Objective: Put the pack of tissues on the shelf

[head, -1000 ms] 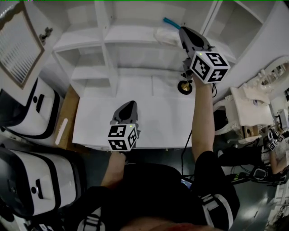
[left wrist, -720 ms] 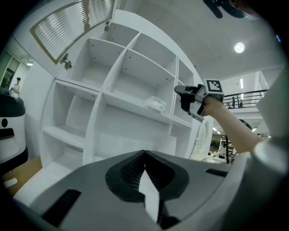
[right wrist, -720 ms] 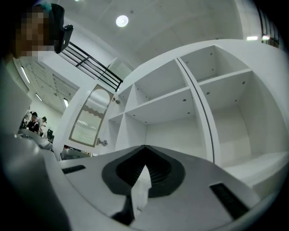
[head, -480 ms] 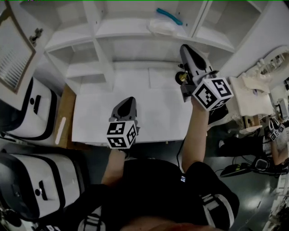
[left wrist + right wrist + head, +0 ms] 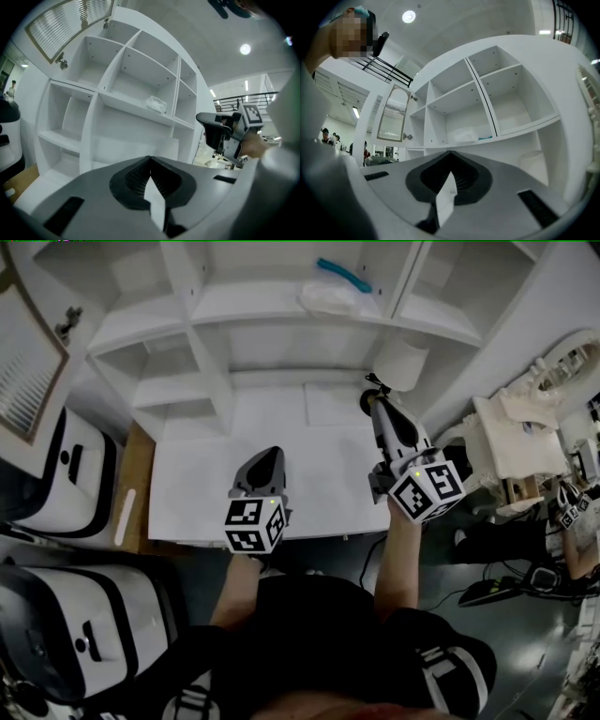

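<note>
The pack of tissues (image 5: 330,298), pale and crinkled with a blue strip (image 5: 342,274) behind it, lies on a middle board of the white shelf unit (image 5: 225,306). It also shows in the left gripper view as the tissue pack (image 5: 156,104) and in the right gripper view as the same pack (image 5: 461,137). My right gripper (image 5: 378,409) is shut and empty, over the table's back right, well below the pack. My left gripper (image 5: 267,456) is shut and empty over the table's front. The jaws meet in both gripper views.
A white table (image 5: 206,488) stands before the shelves. A white cylinder (image 5: 401,362) sits at the back right, with a small dark and gold object (image 5: 367,399) beside the right gripper's tip. White rounded machines (image 5: 80,470) stand left, pale furniture (image 5: 511,451) right.
The right gripper has pulled back from the shelf and come down over the table's back right. The tissue pack stays on the shelf. The left gripper has hardly moved.
</note>
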